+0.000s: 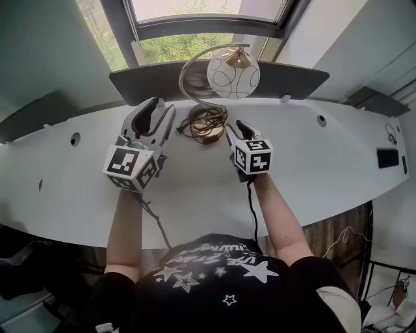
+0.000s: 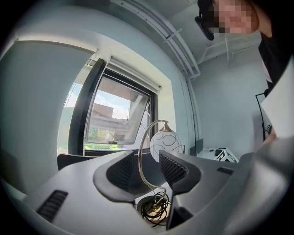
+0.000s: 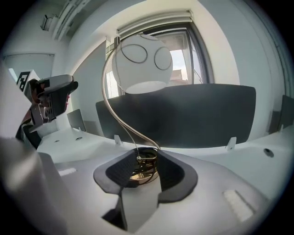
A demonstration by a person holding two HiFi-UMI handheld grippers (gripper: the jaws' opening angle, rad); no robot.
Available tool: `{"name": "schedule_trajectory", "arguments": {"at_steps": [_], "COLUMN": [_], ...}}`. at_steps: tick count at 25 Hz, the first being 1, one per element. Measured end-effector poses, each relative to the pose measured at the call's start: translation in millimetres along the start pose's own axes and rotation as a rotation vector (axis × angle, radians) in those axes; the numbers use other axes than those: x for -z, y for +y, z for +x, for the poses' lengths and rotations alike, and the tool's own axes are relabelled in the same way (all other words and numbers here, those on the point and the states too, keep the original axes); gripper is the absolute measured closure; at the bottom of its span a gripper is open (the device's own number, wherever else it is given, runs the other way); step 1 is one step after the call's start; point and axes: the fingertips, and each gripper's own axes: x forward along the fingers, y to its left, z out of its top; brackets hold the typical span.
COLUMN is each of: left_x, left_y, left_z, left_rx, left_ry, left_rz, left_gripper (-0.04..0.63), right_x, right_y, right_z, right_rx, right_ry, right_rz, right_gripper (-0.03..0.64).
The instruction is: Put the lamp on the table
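Observation:
The lamp stands on the white table (image 1: 312,169), close to its far edge. It has a white globe shade (image 1: 233,73), a curved brass stem and a round base (image 1: 207,129) with dark cord coiled on it. My left gripper (image 1: 158,107) is open just left of the base, which shows with the stem (image 2: 155,209) beyond its spread jaws (image 2: 147,170). My right gripper (image 1: 239,128) is open just right of the base. In the right gripper view the base (image 3: 141,170) lies between the open jaws (image 3: 146,178), and no pad presses on it. The shade (image 3: 142,62) hangs above.
A dark panel (image 1: 279,75) runs along the table's far edge under the window (image 1: 195,13). Cable holes (image 1: 75,138) (image 1: 321,120) sit in the tabletop. A small black device (image 1: 388,157) lies at the far right. Gripper cables hang off the near edge.

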Motion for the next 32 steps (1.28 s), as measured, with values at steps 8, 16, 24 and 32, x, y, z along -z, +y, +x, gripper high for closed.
{"name": "schedule_trajectory", "arguments": {"at_steps": [8,16,24,32], "left_x": [14,45,87,94], "left_y": [-11,-17,-47,-91], "left_z": [-57,-122,-153,-175], "left_rx": [-0.013,0.043,0.136,0.183], "left_ry": [0.063,0.121,0.179,0.206], "left_rz": [0.018,0.006,-0.046,-0.058], "left_gripper": [0.430,0.431,0.440,0.521], "right_x": [-10,-14,17,12], "right_y": [38,99,136,132], "right_z": [-46,-86,-132,-172], "right_rx": [0.026,0.040,0.060,0.066], "right_ry": [-0.087,-0.172,-0.192,-0.258], "right_rz": [0.030,0.020,0.058,0.069], "right_gripper": [0.500,0.601,0.615,0.616]}}
